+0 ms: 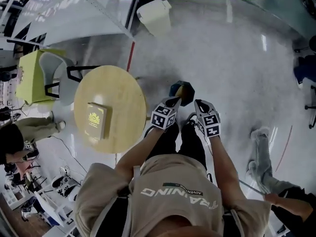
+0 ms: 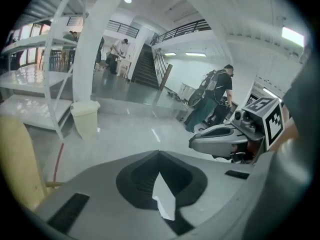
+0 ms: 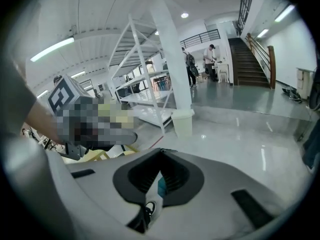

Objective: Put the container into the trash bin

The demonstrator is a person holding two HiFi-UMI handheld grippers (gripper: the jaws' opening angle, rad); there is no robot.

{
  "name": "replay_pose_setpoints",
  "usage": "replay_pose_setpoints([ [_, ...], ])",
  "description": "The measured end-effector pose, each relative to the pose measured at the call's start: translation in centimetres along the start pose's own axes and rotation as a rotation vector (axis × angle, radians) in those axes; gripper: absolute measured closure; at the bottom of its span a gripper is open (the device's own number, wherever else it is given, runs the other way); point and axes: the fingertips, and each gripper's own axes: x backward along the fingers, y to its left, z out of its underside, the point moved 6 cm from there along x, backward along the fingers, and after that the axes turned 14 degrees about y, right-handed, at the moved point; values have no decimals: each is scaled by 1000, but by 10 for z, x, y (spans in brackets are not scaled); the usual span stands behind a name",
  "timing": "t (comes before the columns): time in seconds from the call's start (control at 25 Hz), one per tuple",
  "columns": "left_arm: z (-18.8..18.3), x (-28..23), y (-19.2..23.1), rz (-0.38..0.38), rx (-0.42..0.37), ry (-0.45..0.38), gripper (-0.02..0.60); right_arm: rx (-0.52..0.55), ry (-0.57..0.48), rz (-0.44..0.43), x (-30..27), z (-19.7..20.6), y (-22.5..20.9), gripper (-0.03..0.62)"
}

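A flat yellow-green box (image 1: 96, 121), likely the container, lies on the round wooden table (image 1: 123, 90) to my left. Neither gripper touches it. The cream trash bin (image 1: 154, 16) stands on the floor far ahead, also showing as the trash bin (image 2: 85, 118) and the trash bin (image 3: 182, 122). My left gripper (image 1: 174, 100) and right gripper (image 1: 196, 103) are held side by side in front of my body, to the right of the table. Both look shut with nothing between the jaws: left gripper (image 2: 159, 153), right gripper (image 3: 161, 150). A dark blue and yellow object (image 1: 181, 92) sits just beyond their tips.
A yellow-green chair (image 1: 37, 75) stands left of the table. White shelving (image 1: 64, 14) runs along the far left. A person with a backpack (image 2: 216, 96) stands ahead on the right, another person's legs (image 1: 261, 157) are close on my right, and a seated person (image 1: 19, 137) is at left.
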Motion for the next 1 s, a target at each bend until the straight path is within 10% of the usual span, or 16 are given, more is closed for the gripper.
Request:
replay_pose_setpoints([
  [1.0, -125, 195, -61, -73, -238, -428, 572, 131, -342, 108, 195, -129, 42, 591],
])
